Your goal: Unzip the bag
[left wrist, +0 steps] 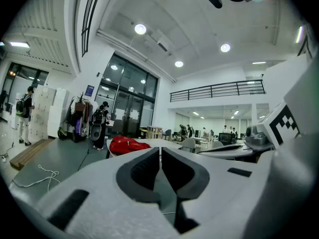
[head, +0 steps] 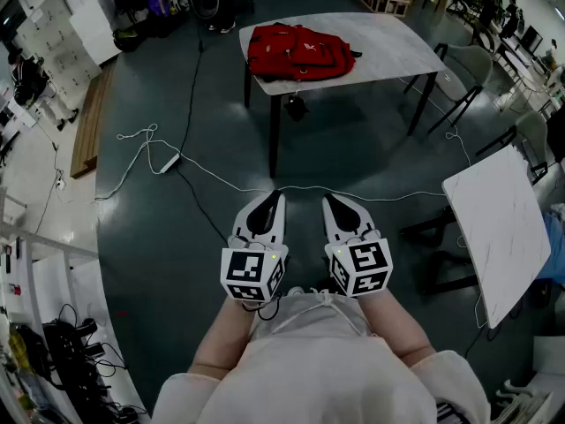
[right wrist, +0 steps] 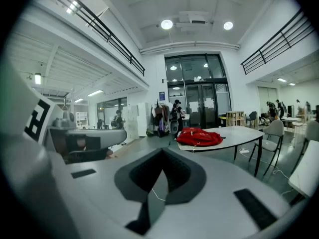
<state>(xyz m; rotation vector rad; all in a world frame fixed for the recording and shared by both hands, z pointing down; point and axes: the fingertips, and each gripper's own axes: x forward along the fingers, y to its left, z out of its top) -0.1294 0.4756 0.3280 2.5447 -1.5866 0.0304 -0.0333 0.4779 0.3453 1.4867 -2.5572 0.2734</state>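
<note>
A red backpack (head: 296,49) lies on a pale table (head: 388,47) across the room, far ahead of me. It also shows small in the left gripper view (left wrist: 128,145) and in the right gripper view (right wrist: 199,137). My left gripper (head: 277,194) and right gripper (head: 326,198) are held side by side close to my body, above the dark floor, pointing toward the table. Both have their jaws pressed together with nothing between them, well short of the bag. The left gripper's tips (left wrist: 160,149) and the right gripper's tips (right wrist: 162,151) show no gap.
A white cable (head: 212,179) and a power strip (head: 168,162) cross the floor between me and the table. A second pale table (head: 494,228) stands at my right, with chairs (head: 472,64) beyond. People (right wrist: 175,114) stand near the glass doors at the back.
</note>
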